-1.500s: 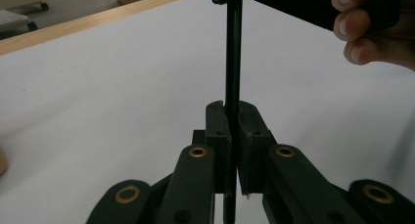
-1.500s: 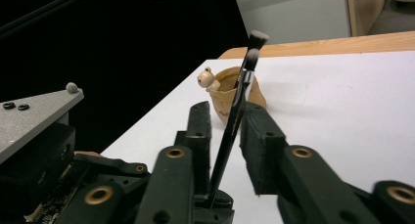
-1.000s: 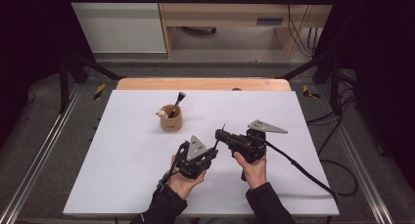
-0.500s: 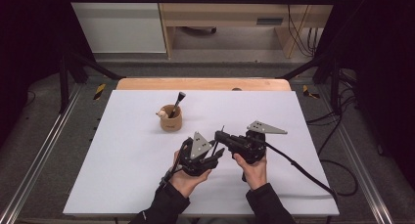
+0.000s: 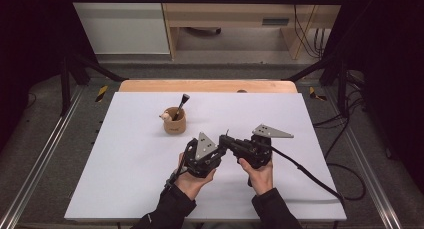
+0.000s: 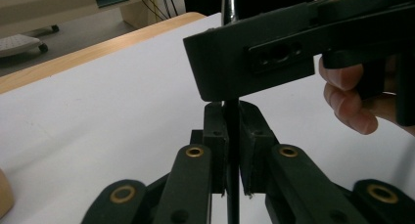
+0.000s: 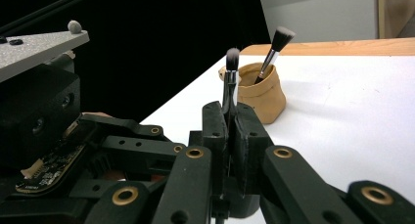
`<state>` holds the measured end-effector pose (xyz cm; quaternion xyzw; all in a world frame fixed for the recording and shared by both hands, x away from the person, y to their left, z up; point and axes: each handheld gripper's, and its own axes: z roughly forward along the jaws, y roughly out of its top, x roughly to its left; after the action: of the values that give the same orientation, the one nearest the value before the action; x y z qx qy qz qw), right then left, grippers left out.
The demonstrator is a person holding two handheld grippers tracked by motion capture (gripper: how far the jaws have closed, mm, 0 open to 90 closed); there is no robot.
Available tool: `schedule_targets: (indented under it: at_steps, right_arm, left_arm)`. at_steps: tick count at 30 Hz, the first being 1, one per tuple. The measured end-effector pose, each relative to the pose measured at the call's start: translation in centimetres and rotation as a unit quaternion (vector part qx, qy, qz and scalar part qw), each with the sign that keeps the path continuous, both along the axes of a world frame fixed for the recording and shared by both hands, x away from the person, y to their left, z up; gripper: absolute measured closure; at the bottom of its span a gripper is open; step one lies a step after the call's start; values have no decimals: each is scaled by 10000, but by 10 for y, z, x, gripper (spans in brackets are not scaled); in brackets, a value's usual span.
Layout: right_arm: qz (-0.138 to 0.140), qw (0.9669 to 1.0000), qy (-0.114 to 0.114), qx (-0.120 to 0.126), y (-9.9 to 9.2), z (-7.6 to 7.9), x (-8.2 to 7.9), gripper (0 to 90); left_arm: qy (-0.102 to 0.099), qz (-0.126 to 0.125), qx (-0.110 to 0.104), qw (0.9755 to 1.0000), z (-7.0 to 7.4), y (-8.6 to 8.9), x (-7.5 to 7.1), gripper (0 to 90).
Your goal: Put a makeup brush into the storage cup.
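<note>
A small makeup brush (image 7: 232, 62) with a dark tuft, metal ferrule and thin black handle (image 6: 231, 136) stands upright between both grippers. In the right gripper view my right gripper (image 7: 230, 114) is shut on the brush just below its ferrule. My left gripper (image 6: 231, 114) has just been closing, and its pads now press on the thin handle lower down. In the high view the left gripper (image 5: 218, 148) and the right gripper (image 5: 225, 140) meet tip to tip at the table's near middle. The brush tip (image 5: 227, 132) pokes up between them.
A tan pouch-like holder (image 5: 174, 121) stands on the white table (image 5: 125, 179) to the far left of the grippers, with a black brush (image 5: 181, 105) leaning in it. The right gripper's cable (image 5: 310, 176) trails off to the right edge.
The left gripper's jaws looked slightly apart half a second ago and are now together on the brush handle. Both hands have stayed almost where they were.
</note>
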<state>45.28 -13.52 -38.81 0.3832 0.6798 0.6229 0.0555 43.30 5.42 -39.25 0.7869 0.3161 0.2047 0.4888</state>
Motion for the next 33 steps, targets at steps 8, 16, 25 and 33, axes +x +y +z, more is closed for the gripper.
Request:
schedule_targets:
  at_steps: [8,16,25,33]
  right_arm:
    - [-26,10000,-58,-26,0,1,-2,807]
    - [-86,9993,-351,-132,-8,8,-6,584]
    - [-227,9967,-546,-556,-15,12,-8,370]
    - [-389,9933,-585,-923,-25,10,-9,227]
  left_arm:
    - [43,41,-71,10000,0,0,1,840]
    - [48,164,-87,9998,0,11,5,840]
    - [16,224,-208,9995,3,43,7,840]
    - [-94,329,-221,9992,9,75,5,839]
